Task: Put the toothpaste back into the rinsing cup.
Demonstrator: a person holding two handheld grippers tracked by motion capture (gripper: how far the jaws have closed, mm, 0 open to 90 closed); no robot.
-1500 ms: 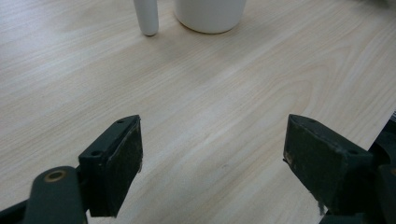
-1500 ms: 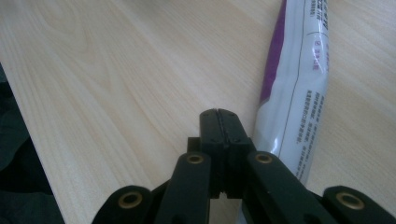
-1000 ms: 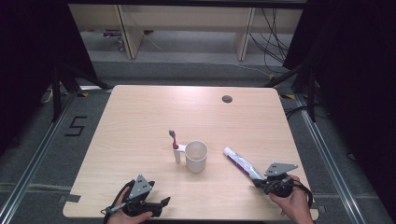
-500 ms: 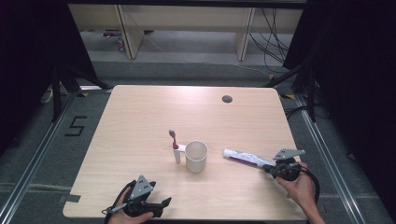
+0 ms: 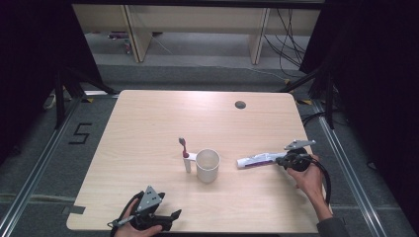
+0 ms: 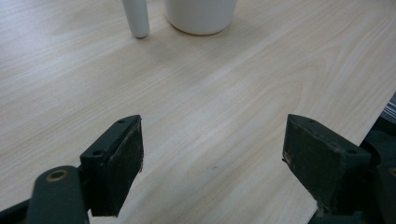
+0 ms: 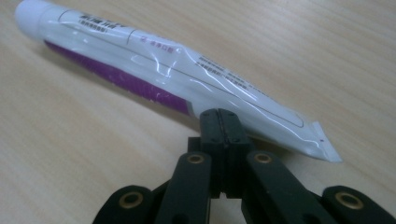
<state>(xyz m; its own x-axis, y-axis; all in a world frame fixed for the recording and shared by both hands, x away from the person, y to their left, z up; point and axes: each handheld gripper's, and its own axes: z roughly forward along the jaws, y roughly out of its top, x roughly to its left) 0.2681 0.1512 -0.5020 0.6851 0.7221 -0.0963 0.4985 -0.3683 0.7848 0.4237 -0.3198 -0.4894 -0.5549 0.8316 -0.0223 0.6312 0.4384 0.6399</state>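
Observation:
A white and purple toothpaste tube [image 5: 257,160] lies almost level across the table, right of a white cup [image 5: 207,165]. My right gripper [image 5: 282,160] is at its tail end. In the right gripper view the jaws are pressed together, and my right gripper [image 7: 219,116] pinches the lower edge of the tube [image 7: 154,65] near its crimped tail. A toothbrush [image 5: 185,155] with a red head stands upright against the cup's left side. My left gripper [image 5: 173,215] rests open at the table's front edge. In the left gripper view my gripper [image 6: 212,158] holds nothing, with the cup [image 6: 200,14] and the toothbrush handle [image 6: 136,18] ahead.
The wooden table [image 5: 148,128] has a small round cable hole [image 5: 240,104] at the back right. Its front edge runs just under my left gripper. Dark floor, rails and cables surround the table.
My right gripper has moved away from the person and to the right. The tube's tail swung with it from a diagonal to nearly level, while the cap end stayed near the cup. The left gripper stayed put.

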